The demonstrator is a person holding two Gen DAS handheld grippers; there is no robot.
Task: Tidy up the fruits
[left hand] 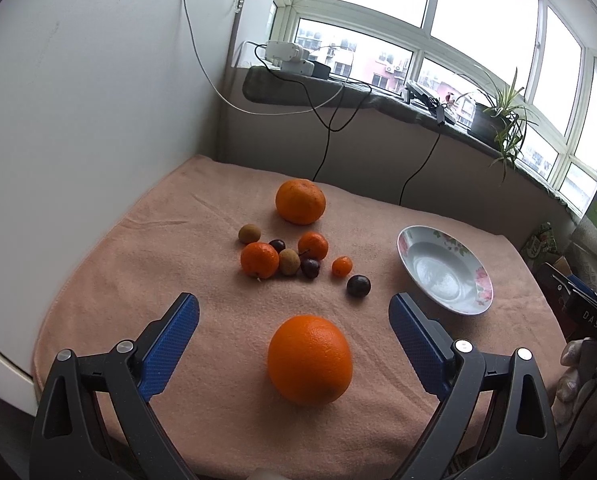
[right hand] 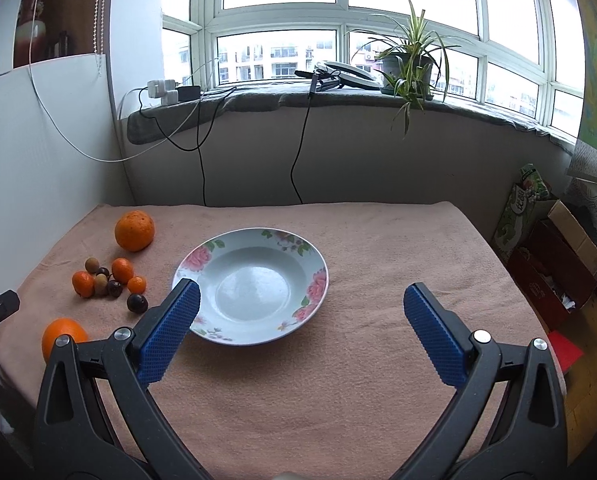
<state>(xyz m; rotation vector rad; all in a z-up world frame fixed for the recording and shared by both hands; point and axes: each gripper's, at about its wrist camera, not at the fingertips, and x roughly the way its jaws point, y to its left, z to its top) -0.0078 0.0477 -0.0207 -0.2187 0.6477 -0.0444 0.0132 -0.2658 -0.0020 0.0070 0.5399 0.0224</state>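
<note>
A big orange (left hand: pixel 309 360) lies on the pink towel between the jaws of my open left gripper (left hand: pixel 294 308), untouched. Beyond it is a cluster of small fruits: tangerines (left hand: pixel 259 260), brown longans (left hand: pixel 289 262), dark plums (left hand: pixel 358 285) and a second big orange (left hand: pixel 300 201). The white floral plate (left hand: pixel 444 276) sits to the right, with nothing in it. In the right wrist view my right gripper (right hand: pixel 300 296) is open above the towel, just in front of the plate (right hand: pixel 250 286). The fruit cluster (right hand: pixel 110 280) and the near orange (right hand: pixel 63 336) lie at its left.
A white board (left hand: pixel 98 120) stands along the towel's left side. Behind is a windowsill with a potted plant (right hand: pixel 410 60), chargers and hanging cables (right hand: pixel 298 152). Cardboard boxes (right hand: pixel 554 264) stand beside the table on the right. The pink towel (right hand: pixel 378 264) covers the table.
</note>
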